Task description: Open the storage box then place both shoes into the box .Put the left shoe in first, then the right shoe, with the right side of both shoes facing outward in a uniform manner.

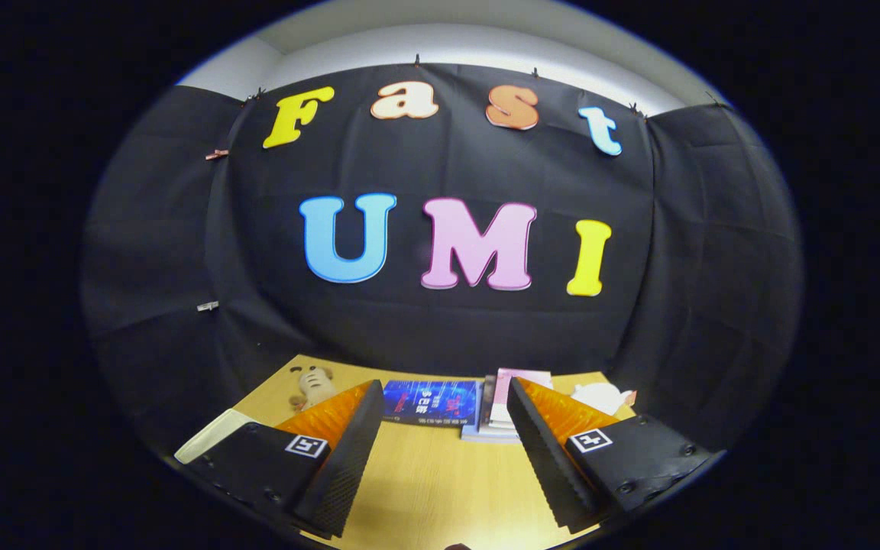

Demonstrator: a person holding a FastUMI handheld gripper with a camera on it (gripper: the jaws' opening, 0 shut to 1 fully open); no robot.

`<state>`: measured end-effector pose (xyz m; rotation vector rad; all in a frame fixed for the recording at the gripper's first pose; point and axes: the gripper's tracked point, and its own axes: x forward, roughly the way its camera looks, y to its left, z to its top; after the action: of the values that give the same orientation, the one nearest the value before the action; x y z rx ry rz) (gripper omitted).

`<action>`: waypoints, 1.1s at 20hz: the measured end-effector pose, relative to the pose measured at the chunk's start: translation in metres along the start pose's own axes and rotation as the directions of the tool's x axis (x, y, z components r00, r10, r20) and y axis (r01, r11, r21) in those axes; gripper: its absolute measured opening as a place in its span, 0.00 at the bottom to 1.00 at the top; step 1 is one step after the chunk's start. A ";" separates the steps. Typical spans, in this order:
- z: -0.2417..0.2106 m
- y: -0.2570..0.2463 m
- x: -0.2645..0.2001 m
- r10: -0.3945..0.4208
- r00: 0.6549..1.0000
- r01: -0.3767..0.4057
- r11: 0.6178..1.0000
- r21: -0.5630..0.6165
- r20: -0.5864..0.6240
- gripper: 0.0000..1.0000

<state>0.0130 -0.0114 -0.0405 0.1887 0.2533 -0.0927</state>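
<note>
My gripper (444, 397) is held above the wooden table (432, 481), tilted up toward the back wall. Its two black fingers with orange sides stand wide apart, and bare tabletop lies between them. The left finger (348, 451) and the right finger (543, 451) touch nothing. A pale flat edge (211, 435), maybe a box or a lid, lies just outside the left finger; I cannot tell what it is.
Beyond the fingers, at the table's far edge, lie a blue book (431, 402) and a small stack of books (505, 412). A small plush toy (314, 386) sits at the far left. A white crumpled thing (604, 397) rests at the far right.
</note>
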 end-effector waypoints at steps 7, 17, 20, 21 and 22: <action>0.030 -0.022 -0.015 -0.050 0.988 0.058 0.997 -0.054 0.147 0.97; 0.034 -0.021 -0.009 0.007 0.983 0.007 0.997 -0.078 0.181 0.98; 0.024 -0.013 -0.003 0.055 0.986 -0.043 0.996 -0.078 0.159 0.98; 0.022 -0.013 0.001 0.068 0.986 -0.056 0.995 -0.082 0.152 0.98; 0.021 -0.012 0.005 0.078 0.985 -0.065 0.994 -0.089 0.152 0.98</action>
<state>0.0209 -0.0278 -0.0241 0.1069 0.0947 -0.0248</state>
